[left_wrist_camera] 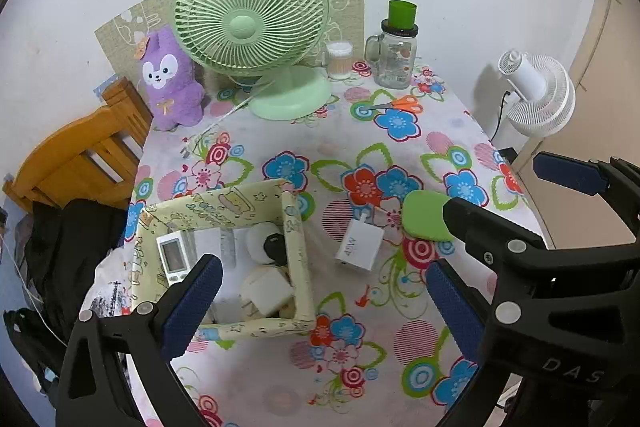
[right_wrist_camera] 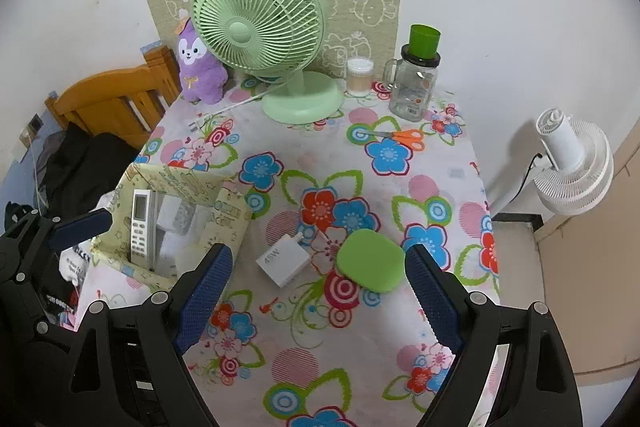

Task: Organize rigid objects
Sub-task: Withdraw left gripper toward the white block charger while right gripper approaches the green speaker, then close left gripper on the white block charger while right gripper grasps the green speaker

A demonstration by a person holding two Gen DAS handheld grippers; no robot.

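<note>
The yellow box (left_wrist_camera: 298,251) already holds a remote (right_wrist_camera: 141,229) and some white plugs, but the white charger (right_wrist_camera: 285,259) and green case (right_wrist_camera: 370,255) lie on the table (right_wrist_camera: 320,327) beside it, and both grippers, left gripper (left_wrist_camera: 320,303) and right gripper (right_wrist_camera: 320,291), are wide apart, holding nothing.

White charger (right_wrist_camera: 285,258) lies flat on the bench, just beside the green case (right_wrist_camera: 370,254) to its right. Left of them, the patterned box (left_wrist_camera: 297,259) holds a remote (right_wrist_camera: 140,227), plugs and a round white-and-black gadget (left_wrist_camera: 265,241).
</note>
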